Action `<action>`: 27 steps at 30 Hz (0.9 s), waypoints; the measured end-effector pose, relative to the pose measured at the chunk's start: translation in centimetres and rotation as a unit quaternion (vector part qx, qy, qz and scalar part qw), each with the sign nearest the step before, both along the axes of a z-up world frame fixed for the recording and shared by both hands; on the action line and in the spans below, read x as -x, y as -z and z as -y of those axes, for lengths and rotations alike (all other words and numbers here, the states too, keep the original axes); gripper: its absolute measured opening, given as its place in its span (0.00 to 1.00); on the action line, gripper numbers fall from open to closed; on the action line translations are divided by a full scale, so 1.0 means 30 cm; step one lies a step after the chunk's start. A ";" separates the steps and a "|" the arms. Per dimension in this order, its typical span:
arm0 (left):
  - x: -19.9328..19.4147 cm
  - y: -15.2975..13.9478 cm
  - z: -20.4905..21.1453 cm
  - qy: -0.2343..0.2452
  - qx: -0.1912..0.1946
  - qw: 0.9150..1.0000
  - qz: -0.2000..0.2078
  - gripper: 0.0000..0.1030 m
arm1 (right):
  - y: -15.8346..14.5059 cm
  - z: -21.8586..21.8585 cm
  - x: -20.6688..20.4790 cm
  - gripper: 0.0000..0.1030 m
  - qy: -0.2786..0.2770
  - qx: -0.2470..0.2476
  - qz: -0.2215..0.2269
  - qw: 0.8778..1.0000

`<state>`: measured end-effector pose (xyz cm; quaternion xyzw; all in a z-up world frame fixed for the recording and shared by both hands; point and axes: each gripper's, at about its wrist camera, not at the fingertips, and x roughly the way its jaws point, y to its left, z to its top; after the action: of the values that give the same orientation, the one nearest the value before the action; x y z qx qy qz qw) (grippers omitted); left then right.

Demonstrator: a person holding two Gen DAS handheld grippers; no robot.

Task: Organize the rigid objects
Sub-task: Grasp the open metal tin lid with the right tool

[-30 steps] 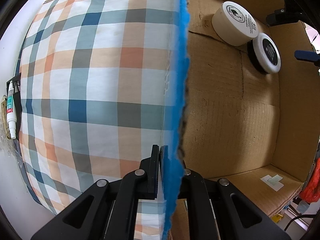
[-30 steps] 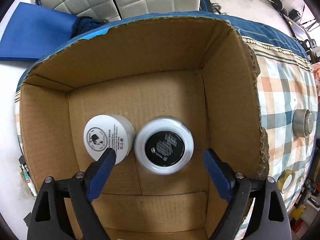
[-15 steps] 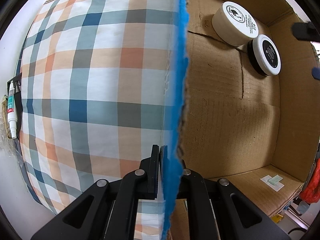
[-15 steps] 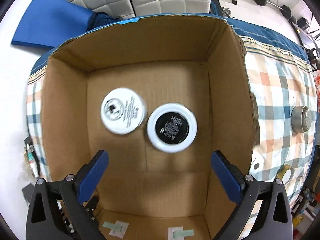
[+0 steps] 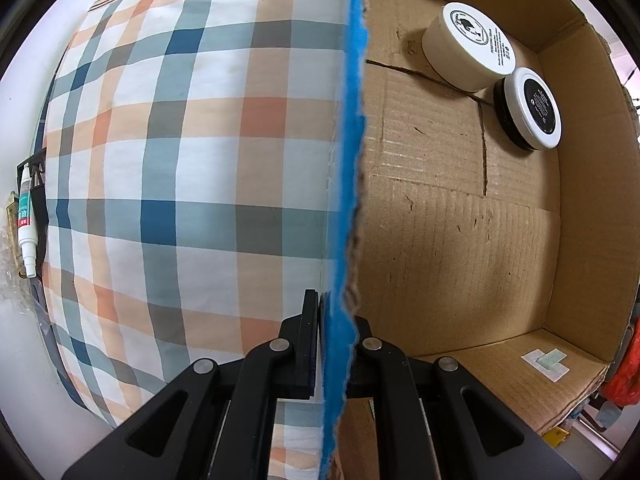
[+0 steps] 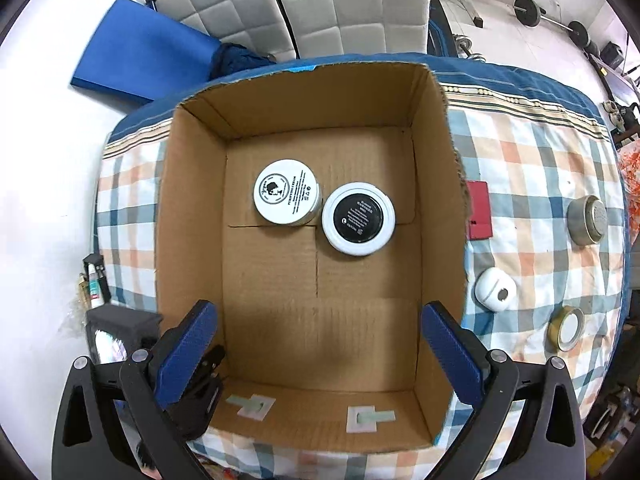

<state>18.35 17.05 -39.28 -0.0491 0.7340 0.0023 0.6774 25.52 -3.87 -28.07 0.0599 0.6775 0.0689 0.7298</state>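
An open brown corrugated cardboard box sits on a checked orange, blue and white cloth. Two things lie on the box floor, toward its far wall: a round white cream jar with a printed white lid and, touching it on the right, a round white jar with a black label on its lid. The rest of the floor is bare cardboard, with two pale tape patches on the near flap.

The left gripper is clamped tight on the box's blue-edged side wall, one finger outside and one inside. The right gripper hangs above the near half of the box with its blue-padded jaws spread wide and nothing between them.

On the cloth right of the box lie a flat red rectangular card, a grey metal round tin, a small white rounded case and a gold-rimmed round tin.
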 end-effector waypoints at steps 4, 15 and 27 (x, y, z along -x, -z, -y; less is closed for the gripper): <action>-0.004 -0.003 0.010 0.002 -0.003 1.000 0.000 0.04 | -0.044 0.034 0.052 1.00 0.003 -0.012 0.006 1.000; -0.010 -0.009 0.027 0.003 -0.006 1.000 -0.002 0.04 | -0.093 0.231 0.163 1.00 0.064 -0.033 0.016 0.997; -0.011 -0.002 0.028 0.004 -0.007 1.000 -0.003 0.04 | 0.003 0.565 0.198 1.00 0.180 -0.009 0.010 0.984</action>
<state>18.67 16.20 -39.22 -0.0409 0.7361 0.0048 0.6756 19.59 -20.83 -28.14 0.1866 0.6478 -0.0567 0.7364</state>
